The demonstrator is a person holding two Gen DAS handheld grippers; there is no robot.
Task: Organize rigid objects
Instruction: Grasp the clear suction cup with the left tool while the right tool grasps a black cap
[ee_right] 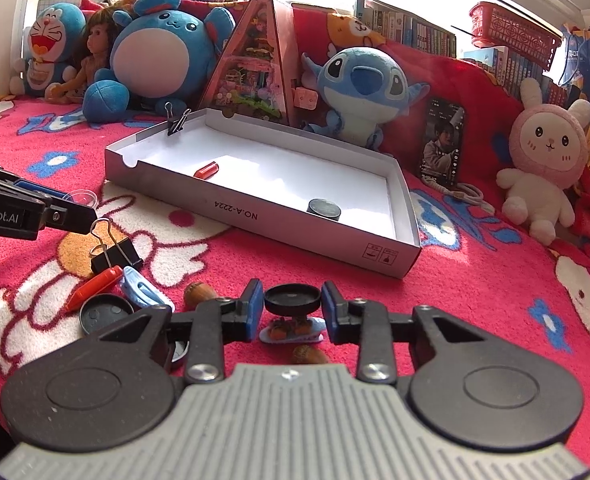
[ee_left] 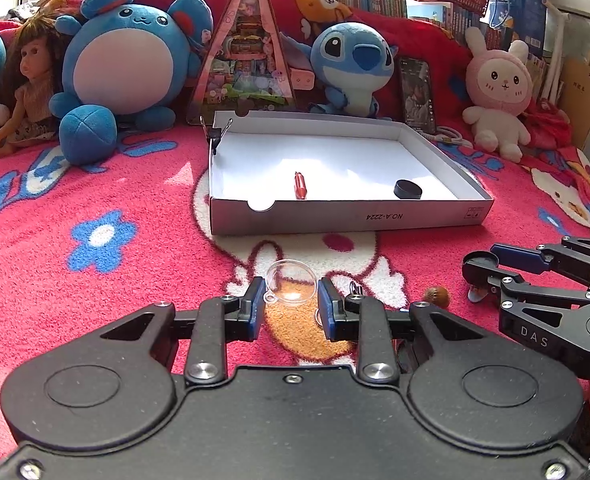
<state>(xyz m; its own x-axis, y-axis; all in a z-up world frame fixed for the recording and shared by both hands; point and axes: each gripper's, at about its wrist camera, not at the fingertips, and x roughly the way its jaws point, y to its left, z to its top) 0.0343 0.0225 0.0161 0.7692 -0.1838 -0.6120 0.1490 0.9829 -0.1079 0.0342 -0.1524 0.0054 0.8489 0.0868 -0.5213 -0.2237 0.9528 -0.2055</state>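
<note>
A white cardboard box lid (ee_left: 347, 212) (ee_right: 255, 216) lies on the red blanket and holds a red pen cap (ee_left: 300, 185) (ee_right: 206, 169) and a black round cap (ee_left: 408, 189) (ee_right: 324, 209). My left gripper (ee_left: 291, 286) is shut on a clear plastic dome (ee_left: 291, 286), also seen in the right wrist view (ee_right: 82, 198). My right gripper (ee_right: 293, 300) (ee_left: 480, 270) is shut on a black round lid (ee_right: 293, 299), held just above the blanket. Under it lies a small blue tray toy (ee_right: 293, 330).
Loose on the blanket at left of my right gripper: a black binder clip (ee_right: 113, 254), a red cap (ee_right: 95, 286), a blue clip (ee_right: 141, 290), a black lid (ee_right: 105, 312), acorns (ee_right: 199, 294) (ee_left: 436, 295). Plush toys, a doll and a phone (ee_right: 442, 146) line the back.
</note>
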